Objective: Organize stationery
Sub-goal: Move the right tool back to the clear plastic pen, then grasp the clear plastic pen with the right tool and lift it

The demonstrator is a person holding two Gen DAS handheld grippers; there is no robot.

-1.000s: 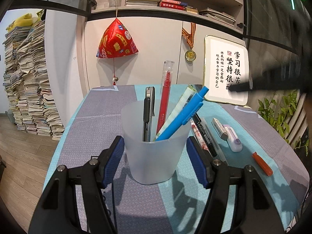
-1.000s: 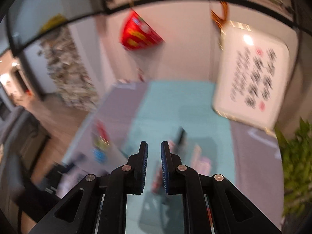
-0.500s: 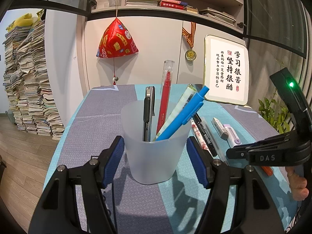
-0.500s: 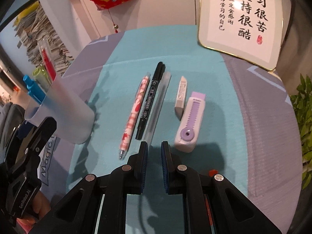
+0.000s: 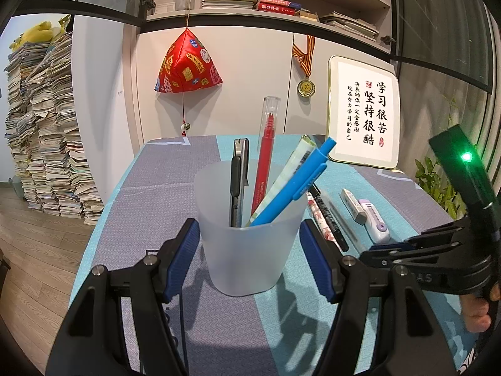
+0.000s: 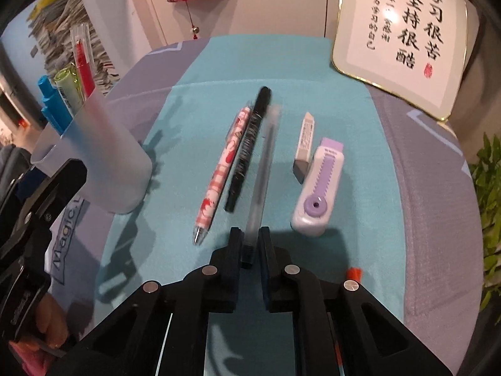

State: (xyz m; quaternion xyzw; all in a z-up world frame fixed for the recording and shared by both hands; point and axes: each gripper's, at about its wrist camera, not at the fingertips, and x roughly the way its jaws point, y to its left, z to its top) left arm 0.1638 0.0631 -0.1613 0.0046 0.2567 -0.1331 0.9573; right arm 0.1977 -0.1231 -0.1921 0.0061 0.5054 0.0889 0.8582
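Note:
A frosted plastic cup (image 5: 250, 263) stands on the tablecloth with my left gripper (image 5: 249, 228) shut on its sides. It holds a black knife (image 5: 239, 175), a red pen (image 5: 266, 156), a pale green pen (image 5: 291, 172) and a blue pen (image 5: 300, 181). To its right my right gripper (image 6: 249, 235) points down at the cloth, shut on the near end of a translucent grey pen (image 6: 263, 163). Beside that pen lie a black marker (image 6: 249, 144) and a pink patterned pen (image 6: 222, 169). The right gripper (image 5: 375, 249) also shows low at the right in the left wrist view.
A white eraser (image 6: 305, 139) and a purple-and-white slider tool (image 6: 319, 188) lie right of the pens. An orange tip (image 6: 353, 272) peeks out by my right finger. A framed calligraphy board (image 6: 400, 37) leans at the table's back; a plant (image 6: 488, 188) stands past the right edge.
My right gripper has come down from above the table to the row of pens, and the grey pen's near end now sits between its jaws. The left gripper and cup have not moved.

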